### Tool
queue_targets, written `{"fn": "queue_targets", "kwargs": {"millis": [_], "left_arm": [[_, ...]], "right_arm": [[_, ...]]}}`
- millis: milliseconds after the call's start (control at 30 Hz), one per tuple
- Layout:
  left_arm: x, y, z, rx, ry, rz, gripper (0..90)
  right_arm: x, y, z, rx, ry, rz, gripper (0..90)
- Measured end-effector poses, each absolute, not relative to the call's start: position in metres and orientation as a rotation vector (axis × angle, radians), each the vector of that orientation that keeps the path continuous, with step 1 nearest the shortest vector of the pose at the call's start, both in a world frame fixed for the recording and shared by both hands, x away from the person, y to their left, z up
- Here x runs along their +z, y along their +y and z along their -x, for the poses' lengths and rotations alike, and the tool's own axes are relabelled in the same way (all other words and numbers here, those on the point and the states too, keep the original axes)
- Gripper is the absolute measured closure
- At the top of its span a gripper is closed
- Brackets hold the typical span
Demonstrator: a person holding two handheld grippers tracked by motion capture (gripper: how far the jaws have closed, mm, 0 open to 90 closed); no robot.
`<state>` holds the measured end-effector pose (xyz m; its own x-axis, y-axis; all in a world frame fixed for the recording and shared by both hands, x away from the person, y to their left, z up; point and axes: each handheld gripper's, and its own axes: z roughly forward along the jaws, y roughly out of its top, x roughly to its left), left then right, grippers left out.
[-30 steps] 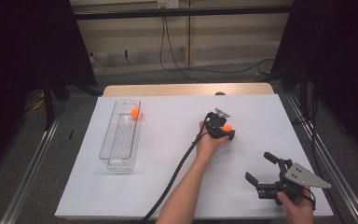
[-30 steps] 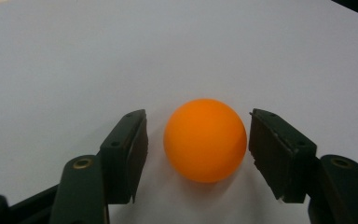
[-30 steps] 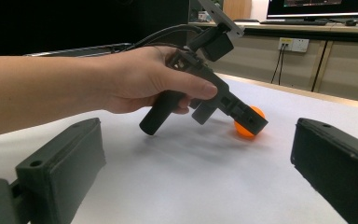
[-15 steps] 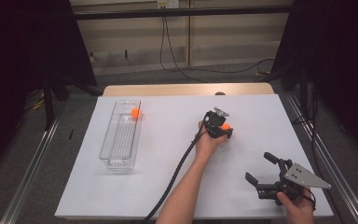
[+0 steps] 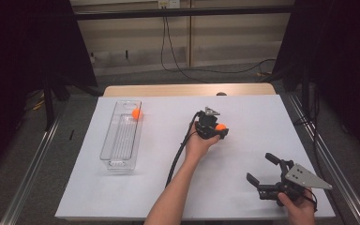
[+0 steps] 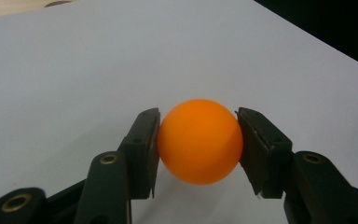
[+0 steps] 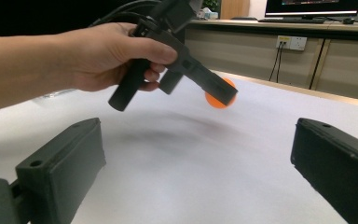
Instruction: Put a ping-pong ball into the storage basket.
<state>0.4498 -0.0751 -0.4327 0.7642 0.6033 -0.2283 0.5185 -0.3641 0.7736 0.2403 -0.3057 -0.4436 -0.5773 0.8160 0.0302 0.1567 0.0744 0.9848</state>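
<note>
An orange ball (image 6: 200, 140) sits pinched between the two black pads of my left gripper (image 6: 199, 144), held a little above the white table. In the high view that gripper (image 5: 219, 131) is near the table's middle with the ball (image 5: 221, 127) at its tip. From the right gripper view the ball (image 7: 219, 99) hangs clear of the surface, a shadow beneath it. A second orange ball (image 5: 136, 113) lies at the far end of a clear long tray (image 5: 117, 149) on the left. My right gripper (image 5: 261, 172) rests at the front right, jaws wide apart with nothing between them.
The white table sheet (image 5: 168, 197) has free room at the front and centre. Cables (image 5: 173, 159) trail from the left gripper along the forearm. Metal rails (image 5: 28, 178) run along both sides of the table, and a wooden edge (image 5: 187, 89) marks the far end.
The left gripper has lifted the orange ball off the table and shifted slightly. The right gripper has stayed where it was.
</note>
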Motion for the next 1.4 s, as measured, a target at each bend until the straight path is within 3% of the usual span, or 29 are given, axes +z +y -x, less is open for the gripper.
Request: {"fn": "queue_targets", "kwargs": {"millis": [1400], "left_arm": [[-0.417, -0.022, -0.423, 0.135, 0.789, -2.040, 50.8]], "right_arm": [[-0.445, -0.305, -0.239, 1.529, 1.802, -0.965, 2.2]]}}
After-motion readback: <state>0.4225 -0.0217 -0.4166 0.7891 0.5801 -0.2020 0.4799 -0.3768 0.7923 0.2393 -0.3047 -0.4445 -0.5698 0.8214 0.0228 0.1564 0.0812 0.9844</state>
